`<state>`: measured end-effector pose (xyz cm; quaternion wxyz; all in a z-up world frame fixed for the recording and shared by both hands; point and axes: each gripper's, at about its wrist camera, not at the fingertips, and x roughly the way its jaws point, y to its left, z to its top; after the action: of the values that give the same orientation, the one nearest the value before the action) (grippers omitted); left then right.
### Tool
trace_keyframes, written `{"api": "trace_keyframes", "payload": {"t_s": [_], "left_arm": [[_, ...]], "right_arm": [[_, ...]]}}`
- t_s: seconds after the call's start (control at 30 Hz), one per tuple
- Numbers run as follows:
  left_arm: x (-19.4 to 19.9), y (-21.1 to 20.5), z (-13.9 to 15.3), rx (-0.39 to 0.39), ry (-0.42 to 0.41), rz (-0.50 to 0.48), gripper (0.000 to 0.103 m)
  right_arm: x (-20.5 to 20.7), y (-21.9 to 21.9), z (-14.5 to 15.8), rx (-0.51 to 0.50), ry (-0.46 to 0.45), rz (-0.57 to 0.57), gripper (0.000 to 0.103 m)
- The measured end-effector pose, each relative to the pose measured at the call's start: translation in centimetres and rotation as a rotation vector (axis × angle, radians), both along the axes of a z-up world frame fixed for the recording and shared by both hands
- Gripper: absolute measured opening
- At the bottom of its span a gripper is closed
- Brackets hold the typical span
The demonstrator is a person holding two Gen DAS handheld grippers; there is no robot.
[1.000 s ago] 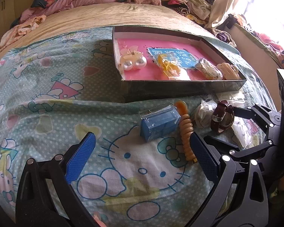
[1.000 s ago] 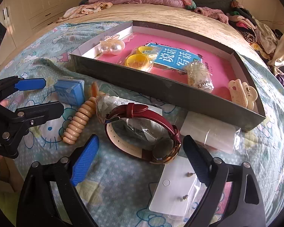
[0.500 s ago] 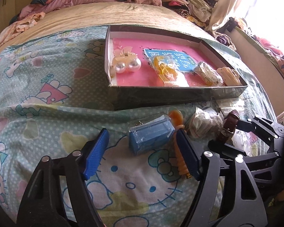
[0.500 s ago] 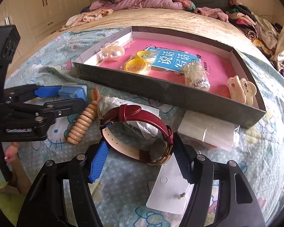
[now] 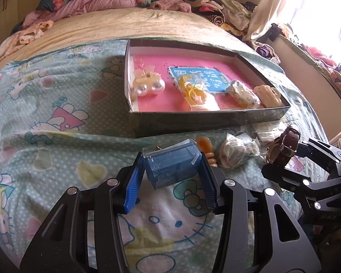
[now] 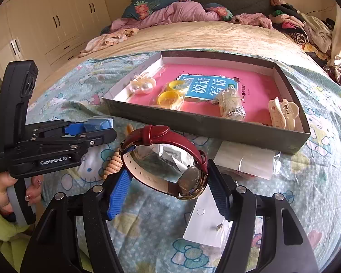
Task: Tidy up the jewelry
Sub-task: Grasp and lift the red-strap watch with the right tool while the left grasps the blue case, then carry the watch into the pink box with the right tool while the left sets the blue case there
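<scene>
My left gripper (image 5: 170,179) is shut on a small blue box in clear wrap (image 5: 173,165) and holds it just above the sheet. My right gripper (image 6: 168,190) is shut on a red-strapped watch (image 6: 163,159), lifted off the bed; the watch also shows in the left wrist view (image 5: 283,146). Ahead lies a dark cardboard tray (image 5: 193,118) with a pink floor. It holds a pearl hair clip (image 5: 147,85), bagged yellow rings (image 5: 193,92), a bagged trinket (image 5: 241,93) and a cream claw clip (image 5: 267,94).
An orange coil hair tie (image 6: 112,165), crumpled clear bags (image 5: 235,152), a wrapped white packet (image 6: 245,159) and a white earring card (image 6: 206,225) lie on the Hello Kitty sheet before the tray. Clothes pile at the bed's far end. A wardrobe (image 6: 50,22) stands at the left.
Both grippers closed. The left took hold of the blue box. The right clamped the watch and lifted it off the sheet.
</scene>
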<state>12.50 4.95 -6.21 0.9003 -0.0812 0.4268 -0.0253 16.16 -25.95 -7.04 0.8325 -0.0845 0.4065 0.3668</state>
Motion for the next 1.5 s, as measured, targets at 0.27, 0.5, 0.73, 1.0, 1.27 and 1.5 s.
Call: {"api": "trace_keyframes", "payload": {"t_s": [0.27, 0.5, 0.73, 1.0, 1.27, 1.5], "left_arm": [[-1.1, 0.5, 2.7, 0.001, -0.055, 0.001, 0.039], [-1.5, 0.3, 4.5, 0.0, -0.097, -0.001, 0.039], [-1.2, -0.6, 5.4, 0.003, -0.116, -0.019, 0.039], [-0.6, -2.0, 6.2, 0.009, -0.137, -0.045, 0.039], [0.4, -3.2, 6.6, 0.01, -0.15, -0.071, 0.039], [1.4, -4.0, 6.9, 0.007, -0.164, -0.077, 0.039]], "right_arm": [[-0.8, -0.4, 1.9, 0.044, -0.03, 0.01, 0.063], [-0.9, -1.6, 3.5, 0.084, -0.054, -0.009, 0.063], [-1.0, -2.8, 4.7, 0.11, -0.076, -0.032, 0.063], [-0.7, -4.3, 5.8, 0.147, -0.09, -0.054, 0.063], [-0.3, -5.1, 6.7, 0.175, -0.107, -0.073, 0.063], [0.2, -5.6, 7.5, 0.2, -0.116, -0.085, 0.063]]}}
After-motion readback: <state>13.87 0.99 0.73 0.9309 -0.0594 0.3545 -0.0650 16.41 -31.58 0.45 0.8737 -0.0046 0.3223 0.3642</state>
